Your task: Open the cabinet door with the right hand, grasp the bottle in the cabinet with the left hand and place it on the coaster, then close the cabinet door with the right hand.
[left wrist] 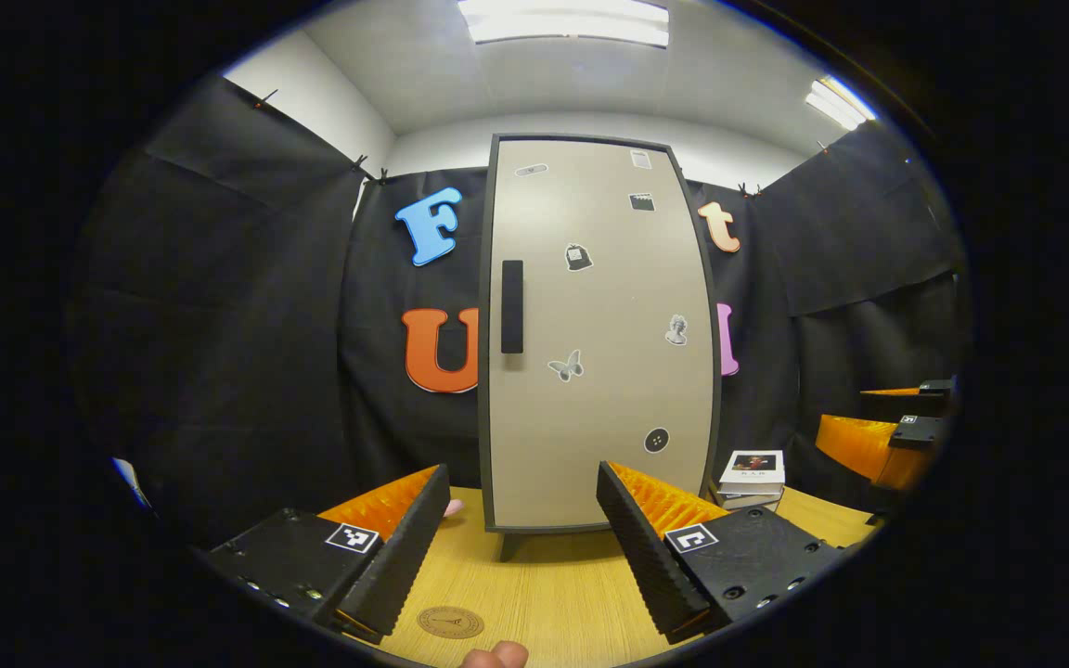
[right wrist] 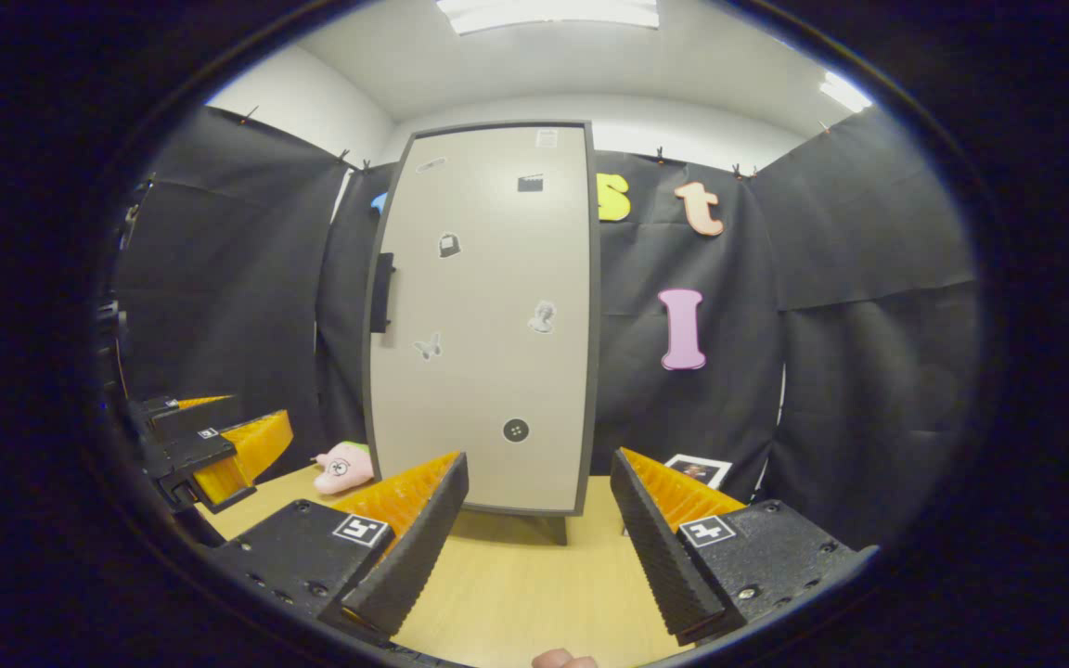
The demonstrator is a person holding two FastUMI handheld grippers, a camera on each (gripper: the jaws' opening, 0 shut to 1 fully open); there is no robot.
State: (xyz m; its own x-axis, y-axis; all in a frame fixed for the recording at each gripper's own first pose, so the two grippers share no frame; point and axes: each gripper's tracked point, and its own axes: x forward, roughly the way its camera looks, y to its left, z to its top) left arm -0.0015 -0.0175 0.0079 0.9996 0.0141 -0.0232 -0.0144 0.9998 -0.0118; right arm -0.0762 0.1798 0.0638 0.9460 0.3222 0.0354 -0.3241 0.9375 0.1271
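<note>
Wooden coaster (left wrist: 450,622) in left view; pink toy (right wrist: 343,467) in right.

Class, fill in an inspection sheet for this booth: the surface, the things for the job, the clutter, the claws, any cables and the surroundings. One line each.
Surface: wooden table, bare in front of the cabinet.
Job's things: cabinet upright, door shut, handle on its left edge; round coaster lying flat near the left claw; bottle cannot be seen behind the shut door.
Clutter: stack of books right of the cabinet; pink soft toy left of it.
Claws: left claw open, holding nothing; right claw open, holding nothing.
Cables: nothing seen.
Surroundings: black cloth walls, white ceiling with lights on.
</note>
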